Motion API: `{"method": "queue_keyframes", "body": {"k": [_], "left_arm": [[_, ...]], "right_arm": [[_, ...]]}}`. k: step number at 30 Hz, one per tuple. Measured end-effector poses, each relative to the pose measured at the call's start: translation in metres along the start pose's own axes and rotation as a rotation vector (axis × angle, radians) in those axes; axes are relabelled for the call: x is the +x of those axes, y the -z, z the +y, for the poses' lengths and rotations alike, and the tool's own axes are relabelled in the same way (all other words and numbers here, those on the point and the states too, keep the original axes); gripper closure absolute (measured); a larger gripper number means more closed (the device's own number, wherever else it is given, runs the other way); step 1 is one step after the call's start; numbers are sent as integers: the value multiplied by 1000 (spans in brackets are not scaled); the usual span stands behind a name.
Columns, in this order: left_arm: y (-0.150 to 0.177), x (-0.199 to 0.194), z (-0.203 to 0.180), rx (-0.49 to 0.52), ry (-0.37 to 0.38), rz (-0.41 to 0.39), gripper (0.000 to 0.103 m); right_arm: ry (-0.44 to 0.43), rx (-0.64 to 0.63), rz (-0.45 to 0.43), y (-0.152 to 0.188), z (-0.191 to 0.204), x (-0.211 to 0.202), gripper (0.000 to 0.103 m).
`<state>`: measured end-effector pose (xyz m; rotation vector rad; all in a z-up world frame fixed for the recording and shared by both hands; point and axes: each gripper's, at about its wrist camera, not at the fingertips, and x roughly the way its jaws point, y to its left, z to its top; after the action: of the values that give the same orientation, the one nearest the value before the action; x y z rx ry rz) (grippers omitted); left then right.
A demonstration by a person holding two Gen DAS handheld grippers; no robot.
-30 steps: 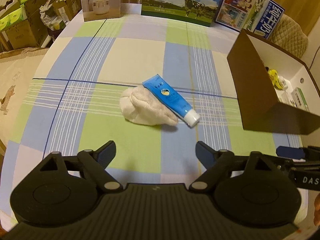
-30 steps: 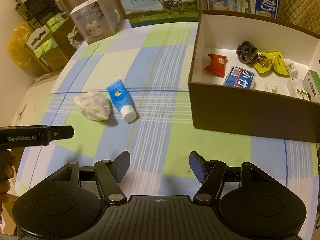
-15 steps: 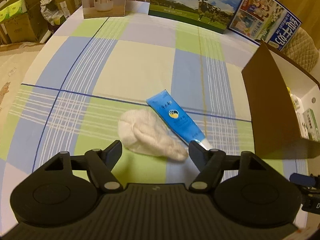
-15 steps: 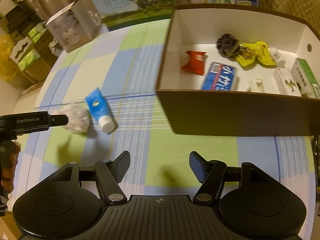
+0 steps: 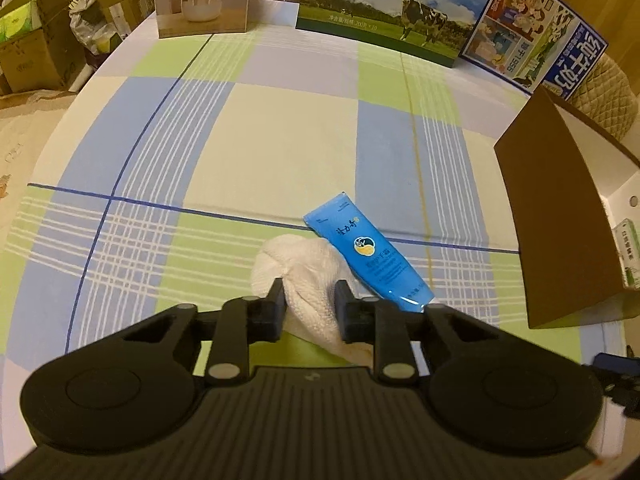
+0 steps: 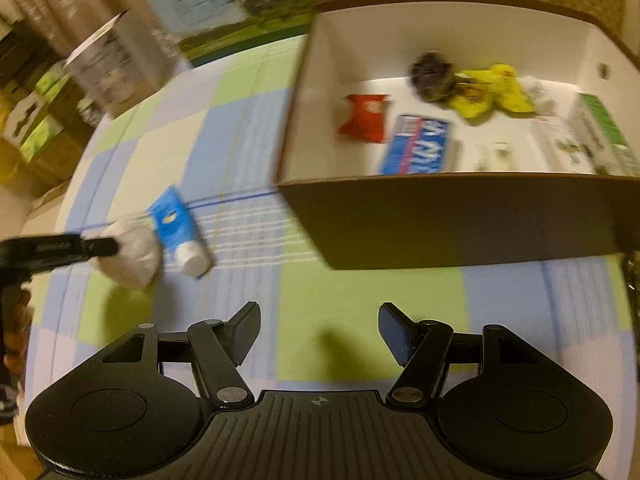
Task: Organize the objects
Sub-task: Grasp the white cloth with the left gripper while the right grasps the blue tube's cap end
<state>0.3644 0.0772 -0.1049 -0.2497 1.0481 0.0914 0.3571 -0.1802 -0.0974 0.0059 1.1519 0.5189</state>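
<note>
Left gripper: the left gripper (image 5: 309, 289) pointed down at the table and had just squeezed in; its two black fingers (image 5: 277, 293) pinched the white cloth (image 5: 310, 268) that lay on the checked tablecloth (image 5: 256, 140).
Blue tube: the blue tube (image 5: 366, 254) lay flat, touching the cloth's right side, its white cap (image 6: 193, 259) toward the camera.
Right gripper: the right gripper (image 6: 318, 330) hung over bare tablecloth, fingers apart, holding nothing.
Brown box: the brown box (image 6: 460, 216) sat open on the right.
Inside the box: a red packet (image 6: 366, 117), a blue pack (image 6: 418, 144), a dark round thing (image 6: 432, 74), yellow wrappers (image 6: 490, 94) and a green-and-white carton (image 6: 600, 128); the picture was blurry.
</note>
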Motion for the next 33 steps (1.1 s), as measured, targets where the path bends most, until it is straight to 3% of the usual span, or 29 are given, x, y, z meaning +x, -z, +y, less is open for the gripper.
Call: {"method": "queue_keyframes", "body": {"k": [8,10,12,14,22,24,33], "left_arm": [[9,-16,25,19,-59,-9,89],[11,-19,35,1,-61,-5,89],[12,-21,42,-15,-60,-3,89],[12,-22,46,-25,-60,-3,89],[15,-25,44,-12,-43,1,89],[15,-26,40,-1,-31,2,89],[22,-33,30,41,9,10,90]], "right_arm": [[-89,-217,-38,3,51,31,41],[-105,-254,-50,0,61,42,44],[-110,-291,-58,-5,70,57,56],[-110,-316,-61,-9,77,72,59],[-97,-361,-60,-19,97,109,64],[-94,-354,-57,-19,97,112,74],[-54,-309,-63,0,73,90,78]]}}
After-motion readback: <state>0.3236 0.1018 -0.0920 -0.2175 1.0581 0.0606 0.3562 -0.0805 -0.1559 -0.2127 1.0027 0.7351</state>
